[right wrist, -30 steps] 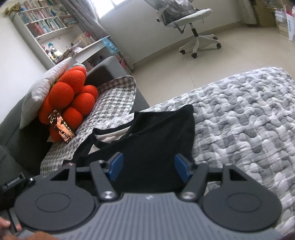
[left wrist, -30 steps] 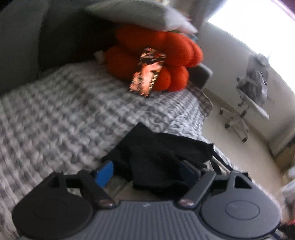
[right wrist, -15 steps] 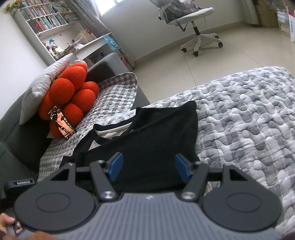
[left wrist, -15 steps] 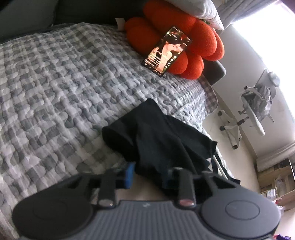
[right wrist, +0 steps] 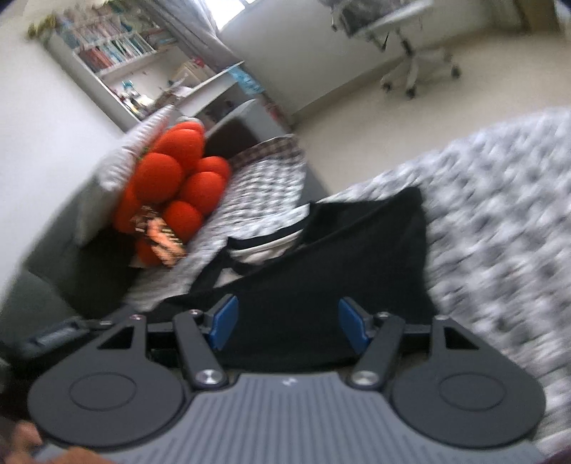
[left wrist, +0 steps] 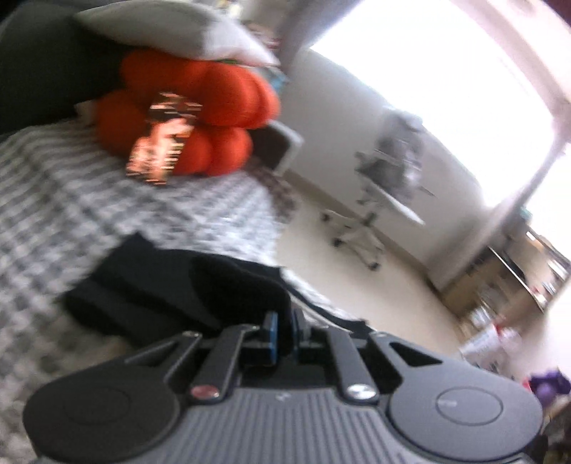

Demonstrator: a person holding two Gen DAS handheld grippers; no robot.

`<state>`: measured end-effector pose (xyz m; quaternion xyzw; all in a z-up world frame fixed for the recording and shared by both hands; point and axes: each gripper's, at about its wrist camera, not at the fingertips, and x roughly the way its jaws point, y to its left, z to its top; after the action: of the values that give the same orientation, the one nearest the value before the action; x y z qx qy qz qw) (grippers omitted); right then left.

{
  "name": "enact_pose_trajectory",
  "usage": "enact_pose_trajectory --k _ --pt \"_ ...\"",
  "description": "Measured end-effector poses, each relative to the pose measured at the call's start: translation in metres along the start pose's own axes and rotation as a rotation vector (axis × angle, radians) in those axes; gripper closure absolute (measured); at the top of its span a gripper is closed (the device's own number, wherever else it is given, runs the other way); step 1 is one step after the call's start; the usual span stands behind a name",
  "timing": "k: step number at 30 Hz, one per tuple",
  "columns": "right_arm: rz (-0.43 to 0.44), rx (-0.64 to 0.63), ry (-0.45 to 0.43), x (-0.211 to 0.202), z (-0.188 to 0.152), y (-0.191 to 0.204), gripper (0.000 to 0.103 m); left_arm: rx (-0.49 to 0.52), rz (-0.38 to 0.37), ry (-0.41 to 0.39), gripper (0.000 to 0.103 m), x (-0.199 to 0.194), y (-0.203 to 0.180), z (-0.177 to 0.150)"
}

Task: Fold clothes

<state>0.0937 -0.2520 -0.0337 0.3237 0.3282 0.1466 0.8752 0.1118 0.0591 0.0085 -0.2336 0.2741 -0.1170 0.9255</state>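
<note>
A black garment (left wrist: 160,285) lies crumpled on the grey-and-white quilted bed (left wrist: 71,200). My left gripper (left wrist: 282,328) sits at the garment's near edge. Its jaws are closing, the blue pads almost together with a fold of black cloth pinched between them. In the right wrist view the same black garment (right wrist: 339,257) spreads over the quilt (right wrist: 499,232), a white inner layer (right wrist: 264,246) showing at its far left. My right gripper (right wrist: 287,321) hovers over the garment's near part, open, its blue pads wide apart and not pressing on the cloth. Both views are motion-blurred.
An orange bobbled cushion (left wrist: 200,107) with a phone (left wrist: 160,142) leaning on it sits at the bed's head, under a grey pillow (left wrist: 171,32). Past the bed's edge are pale floor and a white office chair (left wrist: 385,185). A bookshelf (right wrist: 107,53) lines the far wall.
The left jaws went from wide apart to nearly together on the black cloth, and the left view swung across the bed. The right jaws kept their width; that view tilted a little.
</note>
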Motion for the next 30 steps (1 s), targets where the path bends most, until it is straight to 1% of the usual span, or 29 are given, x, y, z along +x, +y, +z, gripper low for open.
enact_pose_trajectory --k 3,6,9,11,13,16,17,18,19,21,24,26,28,30 --pt "0.086 0.114 0.026 0.006 0.001 -0.01 0.036 0.045 -0.066 0.023 0.095 0.01 -0.02 -0.009" --pt "0.127 0.186 0.036 0.01 0.002 -0.017 0.036 0.08 -0.113 0.055 0.096 0.023 -0.036 -0.019" --pt "0.149 0.246 0.042 0.013 0.002 -0.024 0.036 0.096 -0.145 0.099 0.096 0.034 -0.045 -0.028" --pt "0.16 0.29 0.044 0.013 0.003 -0.029 0.036 0.109 -0.174 0.144 0.096 0.041 -0.048 -0.033" --pt "0.167 0.323 0.047 0.013 0.002 -0.034 0.036 0.133 -0.207 0.223 0.095 0.051 -0.05 -0.037" --pt "0.167 0.359 0.052 0.015 0.001 -0.039 0.036 0.164 -0.216 0.295 0.095 0.057 -0.048 -0.042" --pt "0.164 0.36 0.053 0.015 0.001 -0.038 0.036 0.171 -0.214 0.295 0.093 0.056 -0.046 -0.041" --pt "0.162 0.362 0.054 0.015 0.001 -0.038 0.036 0.176 -0.212 0.292 0.088 0.053 -0.044 -0.04" --pt "0.159 0.361 0.055 0.016 0.001 -0.038 0.037 0.181 -0.21 0.289 0.084 0.051 -0.042 -0.039" --pt "0.158 0.355 0.056 0.017 0.001 -0.038 0.037 0.168 -0.192 0.254 0.065 0.043 -0.035 -0.033" --pt "0.149 0.344 0.056 0.018 -0.001 -0.036 0.037 0.151 -0.156 0.201 0.063 0.033 -0.024 -0.026" --pt "0.137 0.335 0.059 0.02 -0.002 -0.033 0.037 0.133 -0.106 0.158 0.063 0.027 -0.013 -0.019" --pt "0.076 0.297 0.057 0.023 -0.003 -0.026 0.037 0.105 -0.049 0.118 0.063 0.021 -0.002 -0.012" --pt "-0.004 0.22 0.059 0.025 -0.005 -0.015 0.037 0.07 0.022 0.083 0.063 0.017 0.011 -0.005"
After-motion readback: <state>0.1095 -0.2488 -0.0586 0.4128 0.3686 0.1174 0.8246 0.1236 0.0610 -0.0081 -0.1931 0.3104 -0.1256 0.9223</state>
